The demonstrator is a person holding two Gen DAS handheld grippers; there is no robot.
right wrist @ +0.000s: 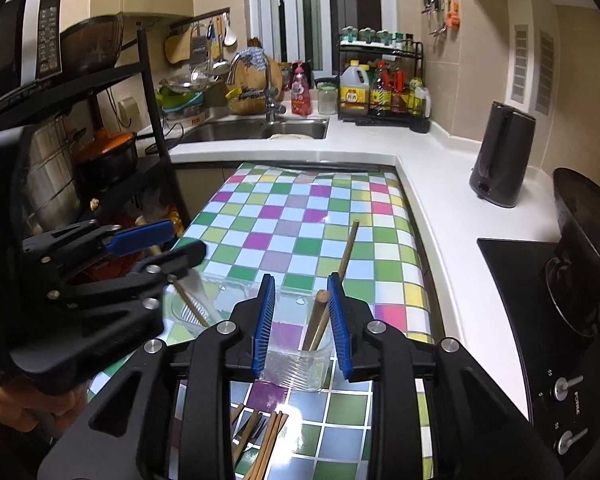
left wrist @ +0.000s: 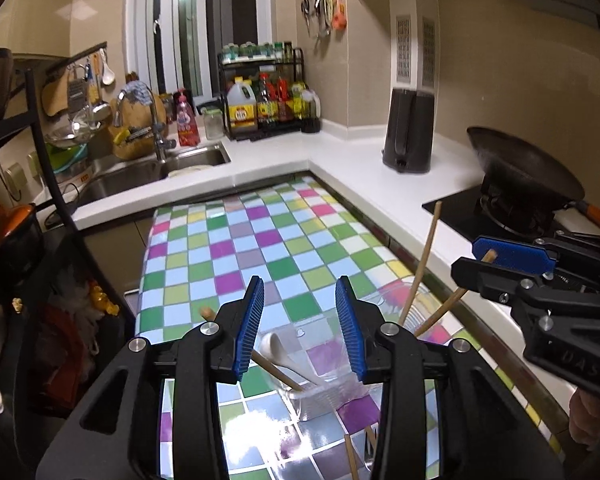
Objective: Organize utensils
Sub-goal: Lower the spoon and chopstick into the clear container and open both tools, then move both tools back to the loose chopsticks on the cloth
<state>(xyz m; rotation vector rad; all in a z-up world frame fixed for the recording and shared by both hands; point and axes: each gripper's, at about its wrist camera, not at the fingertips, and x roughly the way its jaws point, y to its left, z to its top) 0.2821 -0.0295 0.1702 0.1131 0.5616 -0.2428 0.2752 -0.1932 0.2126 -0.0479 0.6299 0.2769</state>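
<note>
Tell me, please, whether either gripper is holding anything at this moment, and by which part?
Nothing is held. The left gripper is open above the white spoon; the right gripper is open around the wooden sticks in the clear cup.

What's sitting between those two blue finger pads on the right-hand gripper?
In the right wrist view, the right gripper is open above a clear plastic cup holding wooden sticks. The sticks rise up between the pads, nearest the right one.

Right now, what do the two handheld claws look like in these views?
Both match: the left claw and right claw have matte black plastic bodies with cut-out linkage arms, round silver pivot bolts and ribbed blue pads on the fingers. The right claw's body shows faint embossed lettering in the left wrist view. No cables or sleeves are visible.
</note>
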